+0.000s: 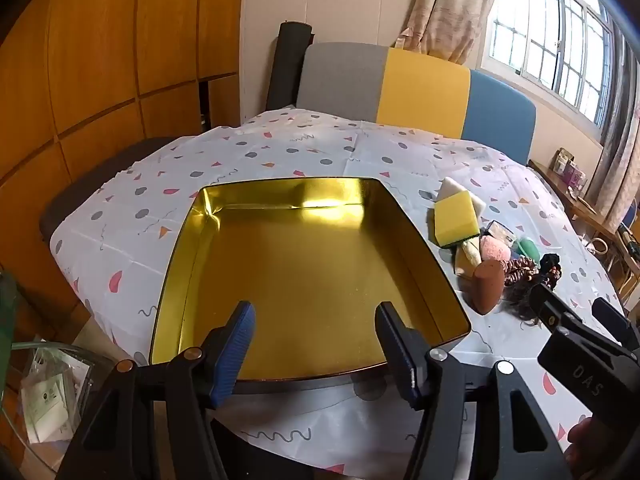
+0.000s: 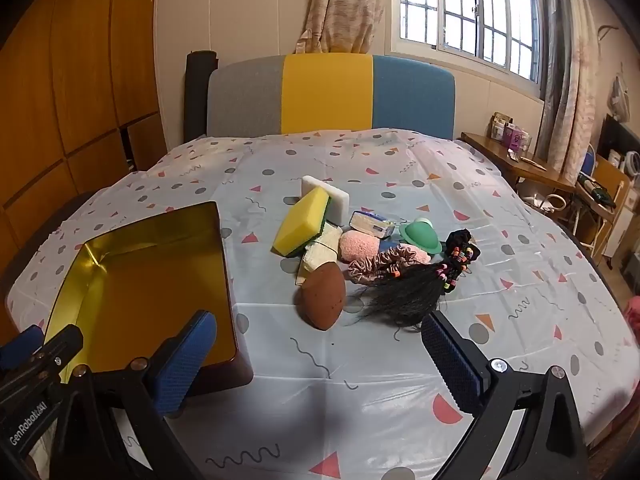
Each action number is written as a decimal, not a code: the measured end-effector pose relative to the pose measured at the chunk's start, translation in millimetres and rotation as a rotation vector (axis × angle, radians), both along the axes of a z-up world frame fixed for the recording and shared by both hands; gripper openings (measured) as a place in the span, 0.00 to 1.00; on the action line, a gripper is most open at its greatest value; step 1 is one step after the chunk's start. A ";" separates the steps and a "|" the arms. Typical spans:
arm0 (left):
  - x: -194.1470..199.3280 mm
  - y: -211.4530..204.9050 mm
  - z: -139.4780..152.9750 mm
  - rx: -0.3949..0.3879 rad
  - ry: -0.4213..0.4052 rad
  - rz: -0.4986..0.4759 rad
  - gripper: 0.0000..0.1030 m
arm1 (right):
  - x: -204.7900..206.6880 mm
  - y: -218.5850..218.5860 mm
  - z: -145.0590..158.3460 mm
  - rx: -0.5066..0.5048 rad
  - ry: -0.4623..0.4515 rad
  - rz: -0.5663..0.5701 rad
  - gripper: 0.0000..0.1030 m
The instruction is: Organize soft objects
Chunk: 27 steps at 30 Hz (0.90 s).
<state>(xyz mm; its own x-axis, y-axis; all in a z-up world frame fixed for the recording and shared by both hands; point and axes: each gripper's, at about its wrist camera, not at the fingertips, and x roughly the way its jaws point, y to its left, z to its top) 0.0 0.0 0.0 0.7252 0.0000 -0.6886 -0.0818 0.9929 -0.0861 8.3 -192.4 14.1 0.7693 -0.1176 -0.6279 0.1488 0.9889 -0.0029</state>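
Your left gripper [image 1: 314, 322] hangs over the near edge of the gold tin [image 1: 304, 272] with its jaws partly apart and nothing in them, and from there you see right down onto the tin's bare floor. Your right gripper [image 2: 320, 334] is spread wide and holds nothing. Its view shows the whole soft pile just right of the tin on the spotted cloth [image 2: 400, 360] — yellow sponge [image 2: 300, 224], brown sponge [image 2: 323, 296], pink puff [image 2: 358, 245], scrunchie [image 2: 380, 264], black hair bundle [image 2: 408, 296].
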 end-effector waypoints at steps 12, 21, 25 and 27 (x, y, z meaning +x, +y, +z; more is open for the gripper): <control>-2.8 3.8 8.3 0.016 -0.045 0.001 0.61 | -0.8 3.7 0.1 0.002 -0.006 0.010 1.00; -4.9 2.9 6.6 0.015 -0.042 0.001 0.61 | -2.5 3.1 0.6 0.003 -0.012 0.017 1.00; -4.9 2.7 6.3 0.020 -0.041 0.002 0.61 | -2.8 2.6 1.1 0.004 -0.013 0.018 1.00; -4.9 2.9 6.3 0.017 -0.041 0.001 0.61 | -3.0 2.6 0.8 0.005 -0.015 0.017 1.00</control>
